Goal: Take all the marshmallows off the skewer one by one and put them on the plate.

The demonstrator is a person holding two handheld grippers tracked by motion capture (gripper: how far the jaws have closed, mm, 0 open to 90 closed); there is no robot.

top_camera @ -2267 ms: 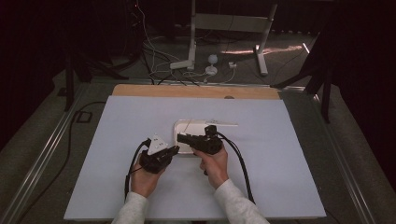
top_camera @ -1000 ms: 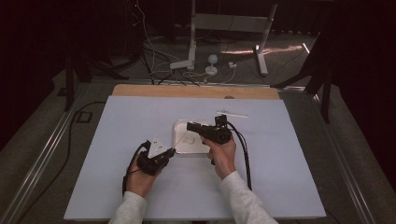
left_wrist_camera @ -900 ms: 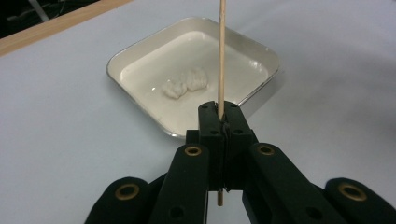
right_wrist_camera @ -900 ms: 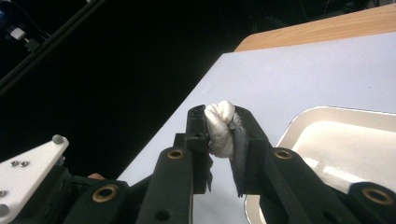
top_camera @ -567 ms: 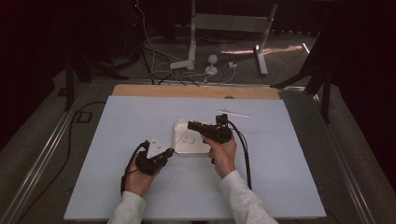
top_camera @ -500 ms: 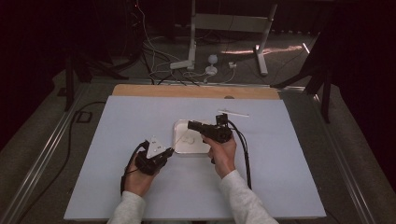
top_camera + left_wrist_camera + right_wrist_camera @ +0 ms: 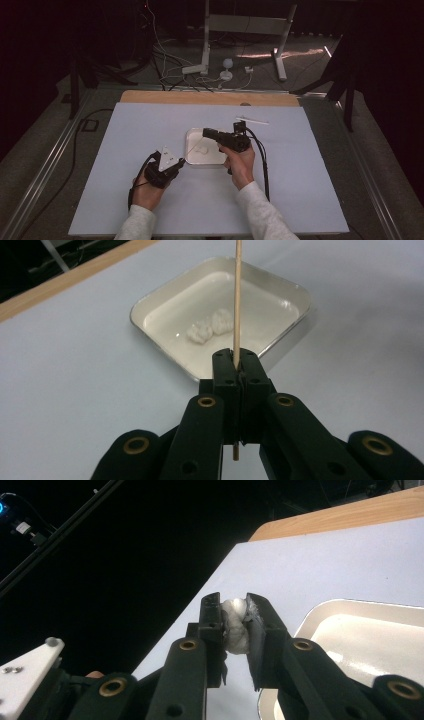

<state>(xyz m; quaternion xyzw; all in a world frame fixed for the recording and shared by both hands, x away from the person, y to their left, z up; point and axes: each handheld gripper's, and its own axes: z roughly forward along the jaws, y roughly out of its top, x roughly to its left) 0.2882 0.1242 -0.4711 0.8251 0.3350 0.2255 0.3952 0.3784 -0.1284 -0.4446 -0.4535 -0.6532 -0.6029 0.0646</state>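
High view: the left tongs (image 7: 176, 163) sit low on the bench (image 7: 125, 150) just at the near-left corner of the white tray (image 7: 220, 159), the hand (image 7: 147, 192) behind them resting near the surface. The right tongs (image 7: 207, 132) hang over the tray's far side, pointing left, the right hand (image 7: 240, 162) raised and gripping from below.

Left gripper view: the left tongs (image 7: 239, 360) are clamped tight on a thin wooden stick (image 7: 237, 295), which runs straight ahead over the tray (image 7: 150, 305). A small cotton clump (image 7: 210, 329) lies in the tray.

Right gripper view: the right tongs (image 7: 235, 607) are closed down on a cotton wad (image 7: 235, 622), held above the tray's edge (image 7: 310, 617).

The work appears to be getting cotton onto the stick. To do it well, the stick should be held steady and level while the wad is brought squarely onto its tip, with a gentle squeeze so the cotton does not tear or slip.
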